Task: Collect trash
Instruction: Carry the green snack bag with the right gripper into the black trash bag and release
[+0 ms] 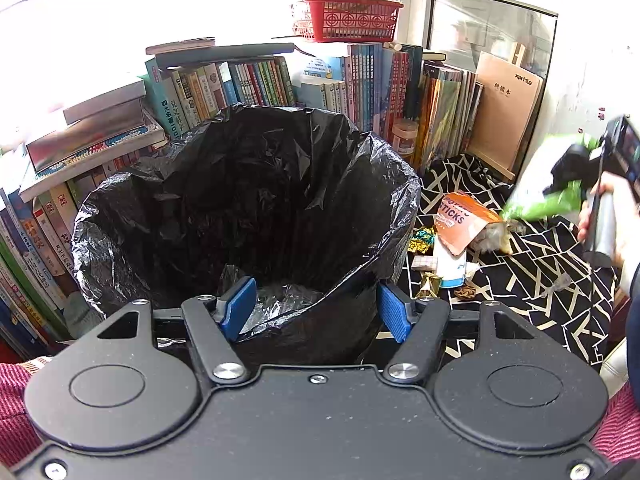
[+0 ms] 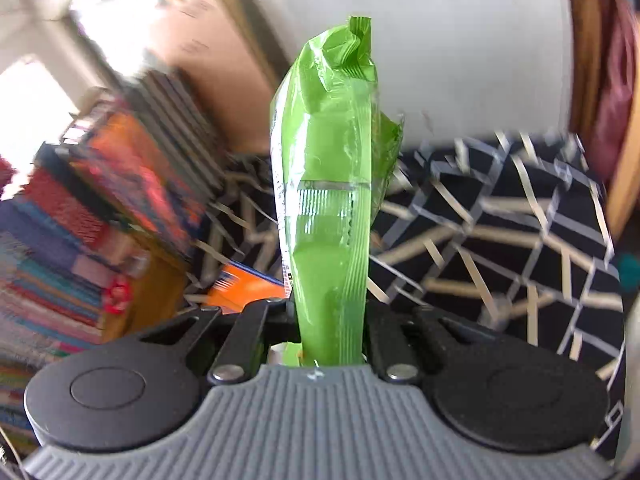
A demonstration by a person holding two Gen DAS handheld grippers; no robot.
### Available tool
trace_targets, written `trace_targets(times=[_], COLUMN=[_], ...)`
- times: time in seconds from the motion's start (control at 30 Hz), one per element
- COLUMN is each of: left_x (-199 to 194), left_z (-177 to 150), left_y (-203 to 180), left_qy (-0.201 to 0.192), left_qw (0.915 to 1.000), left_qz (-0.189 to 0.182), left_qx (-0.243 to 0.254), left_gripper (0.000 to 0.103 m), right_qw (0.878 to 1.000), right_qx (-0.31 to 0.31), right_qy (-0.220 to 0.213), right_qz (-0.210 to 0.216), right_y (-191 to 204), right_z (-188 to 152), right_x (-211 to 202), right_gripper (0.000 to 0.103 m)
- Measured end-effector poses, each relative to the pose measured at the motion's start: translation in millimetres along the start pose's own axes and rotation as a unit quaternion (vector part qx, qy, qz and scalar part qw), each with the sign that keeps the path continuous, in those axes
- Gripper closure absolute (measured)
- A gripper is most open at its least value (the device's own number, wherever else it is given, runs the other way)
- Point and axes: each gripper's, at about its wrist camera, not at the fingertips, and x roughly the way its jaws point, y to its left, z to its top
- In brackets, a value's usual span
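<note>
A bin lined with a black bag [image 1: 240,184] stands open-mouthed right in front of my left gripper [image 1: 316,310]. Its blue pads straddle the near rim, one inside and one outside, shut on the bag's edge. At the right, a person's hand [image 1: 592,216] holds my right gripper [image 1: 576,168] in the air above the cloth, blurred. It is shut on a green wrapper [image 2: 332,184], which sticks up between the fingers in the right wrist view. More trash lies beside the bin: an orange snack packet [image 1: 460,220], a gold wrapper [image 1: 420,240] and a white packet [image 1: 450,268].
A black cloth with pale lines [image 1: 540,280] covers the surface right of the bin. Rows and stacks of books [image 1: 256,84] close off the back and left, with a red basket [image 1: 348,20] on top. A brown board [image 1: 504,116] leans in the corner.
</note>
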Motion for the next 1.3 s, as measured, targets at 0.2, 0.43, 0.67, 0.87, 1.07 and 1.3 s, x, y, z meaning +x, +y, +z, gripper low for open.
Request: trace_targets(times=[0.2, 0.43, 0.67, 0.87, 1.07, 1.3], left_x=[-0.1, 1.2, 1.4, 0.2, -0.4, -1.9], left_z=[-0.2, -0.7, -0.9, -1.0, -0.6, -0.1], left_y=[-0.9, -3.3, -3.3, -1.7, -0.4, 3.0], left_qy=[0.000, 0.000, 0.001, 0.004, 0.005, 0.005], left_qw=[1.0000, 1.0000, 1.0000, 1.0000, 1.0000, 1.0000], left_qz=[0.000, 0.004, 0.004, -0.001, -0.003, -0.005], left_qx=[0.001, 0.006, 0.005, 0.001, 0.000, -0.005], left_gripper=[0.039, 0.039, 0.039, 0.039, 0.039, 0.039], right_qw=[0.991, 0.943, 0.866, 0.812, 0.780, 0.740], right_qx=[-0.042, -0.152, -0.293, -0.413, -0.474, -0.504], right_qy=[-0.052, -0.041, 0.033, 0.124, 0.250, 0.370], right_qz=[0.120, 0.292, 0.404, 0.392, 0.322, 0.247], right_y=[25.3, 78.6, 156.4, 213.4, 247.5, 277.9], right_z=[4.3, -13.8, -58.0, -116.3, -163.4, -205.2], right_x=[-47.3, -97.4, -144.3, -151.1, -124.2, -90.8], right_gripper=[0.089, 0.089, 0.088, 0.086, 0.086, 0.085])
